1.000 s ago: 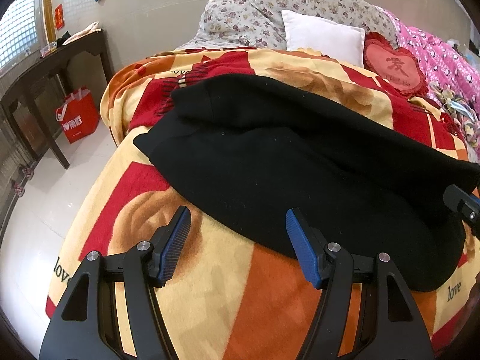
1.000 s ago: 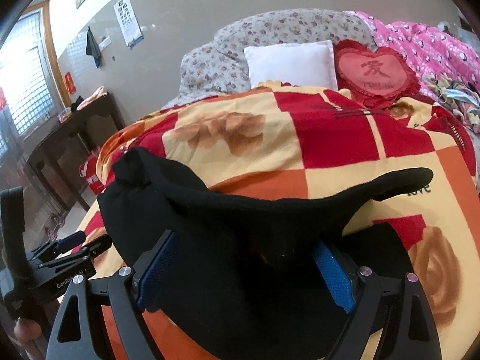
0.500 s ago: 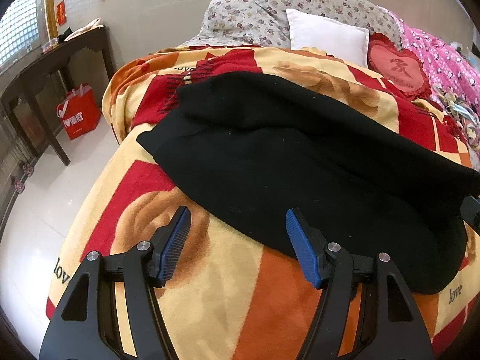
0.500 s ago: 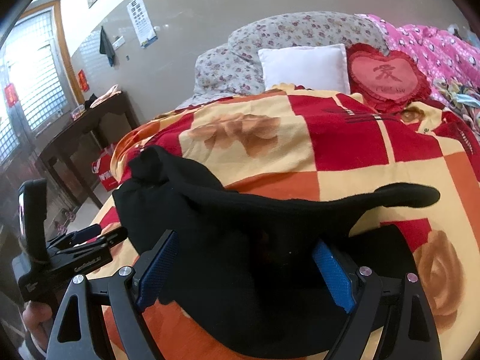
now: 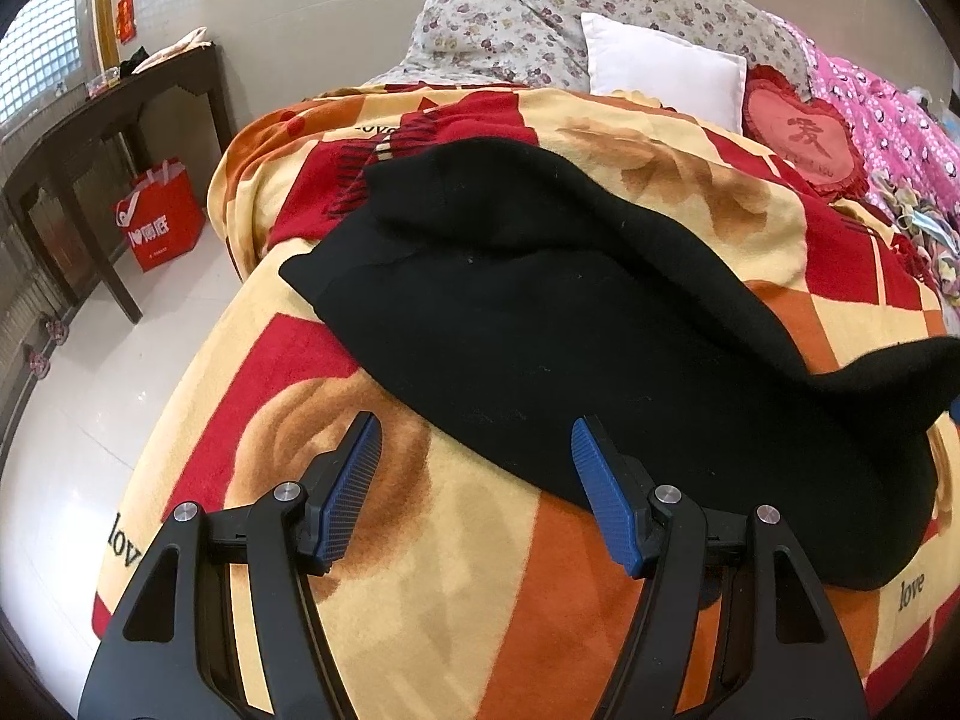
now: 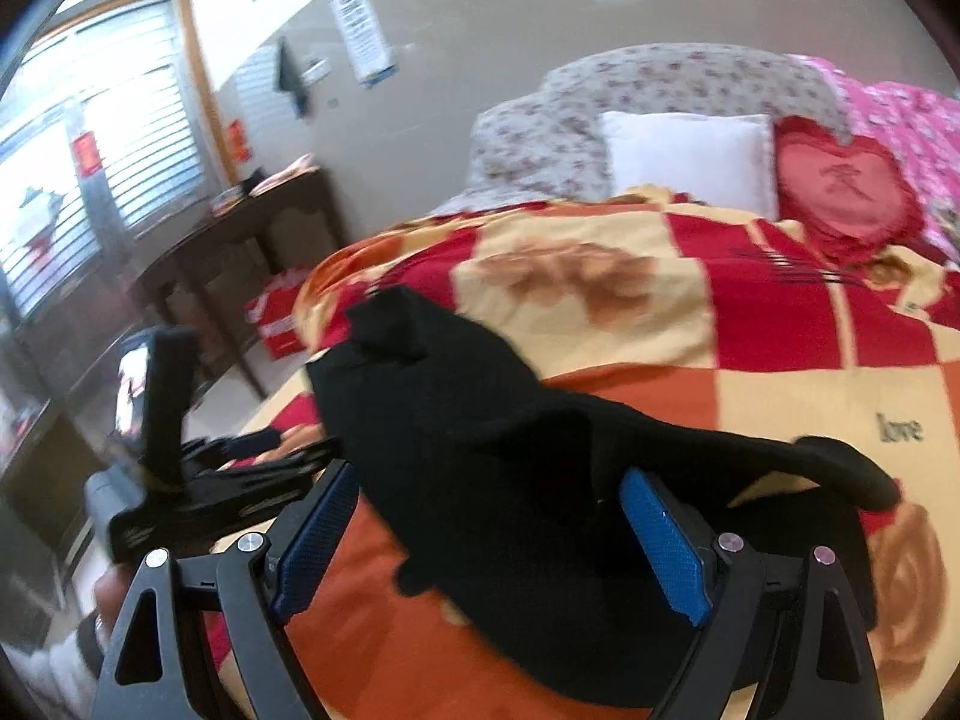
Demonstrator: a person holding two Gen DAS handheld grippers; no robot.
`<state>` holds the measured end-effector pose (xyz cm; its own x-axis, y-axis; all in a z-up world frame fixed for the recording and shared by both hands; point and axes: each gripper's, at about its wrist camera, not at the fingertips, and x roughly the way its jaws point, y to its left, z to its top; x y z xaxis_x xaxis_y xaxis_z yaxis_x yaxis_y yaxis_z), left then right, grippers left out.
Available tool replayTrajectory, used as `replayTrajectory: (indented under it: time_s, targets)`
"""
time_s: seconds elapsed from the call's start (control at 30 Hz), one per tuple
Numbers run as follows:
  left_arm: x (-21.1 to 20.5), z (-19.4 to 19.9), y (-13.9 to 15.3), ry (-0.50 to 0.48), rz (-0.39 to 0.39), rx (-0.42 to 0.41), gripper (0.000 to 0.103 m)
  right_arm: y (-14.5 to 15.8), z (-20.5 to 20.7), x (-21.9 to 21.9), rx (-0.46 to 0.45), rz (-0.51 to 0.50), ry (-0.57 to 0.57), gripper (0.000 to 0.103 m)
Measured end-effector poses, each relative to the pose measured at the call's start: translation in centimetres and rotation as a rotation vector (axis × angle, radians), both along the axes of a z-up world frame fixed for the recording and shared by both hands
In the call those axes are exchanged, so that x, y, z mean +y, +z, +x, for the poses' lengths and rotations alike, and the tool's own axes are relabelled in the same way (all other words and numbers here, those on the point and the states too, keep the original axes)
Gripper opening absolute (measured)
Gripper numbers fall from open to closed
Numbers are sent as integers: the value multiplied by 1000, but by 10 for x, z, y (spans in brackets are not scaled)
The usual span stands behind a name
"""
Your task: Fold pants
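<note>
Black pants [image 5: 540, 312] lie across a red, orange and yellow blanket [image 5: 456, 588] on a bed. Their right end stands lifted off the blanket in a raised fold [image 5: 900, 366]. My left gripper [image 5: 474, 426] hovers open at the pants' near edge, and its blue pads grip nothing. In the right wrist view the pants [image 6: 480, 420] run up between the fingers of my right gripper [image 6: 486, 474]. Its jaws stand wide and both blue pads [image 6: 666, 552] show bare. The left gripper [image 6: 282, 447] is at the left of that view, beside the cloth.
Floral pillows [image 5: 540, 18], a white cushion [image 5: 660, 78] and a red heart cushion [image 5: 804, 138] sit at the bed's head, pink bedding [image 5: 894, 126] to the right. A dark wooden table [image 5: 114, 120] and red bag [image 5: 159, 213] stand on the white floor left of the bed.
The right wrist view has swung and tilted, bringing the left gripper closer in it. In the left wrist view the right gripper's finger has left the right edge and the pants' right end stands higher.
</note>
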<state>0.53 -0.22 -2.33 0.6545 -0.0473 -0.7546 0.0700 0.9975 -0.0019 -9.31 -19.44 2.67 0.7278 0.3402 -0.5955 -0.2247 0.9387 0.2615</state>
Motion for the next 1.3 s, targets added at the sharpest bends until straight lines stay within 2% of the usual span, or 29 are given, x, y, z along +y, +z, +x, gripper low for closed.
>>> replayTrajectory:
  time_s: [0.13,0.27,0.33,0.43,0.57,0.63,0.77,1.3]
  targets:
    - [3,3,-1,4,-7,9,66,-6,-2,19,13,8,95,88]
    - [1,5,-3,-4,-4,20,66,-14,1,25,25,-73,48,87]
    - [0,6,-3,-8,-3,23,66,-16,3,17,43,-44,44,87]
    - [-1,9,-5,-10,-11,31,66,-30,12,15,127,-20,97,87]
    - [-5,13,-6,-11,-1,33,66,-41,20,11,153,-6,78,87]
    - [-7,14,-7,-14,1,36,66,-42,22,10,157,17,84,87]
    - [-9,17,-8,-14,8,37,66,-43,26,15,154,-13,87,87]
    - [-2,23,-10,-1,2,49,66,-56,42,15,166,-6,80,87]
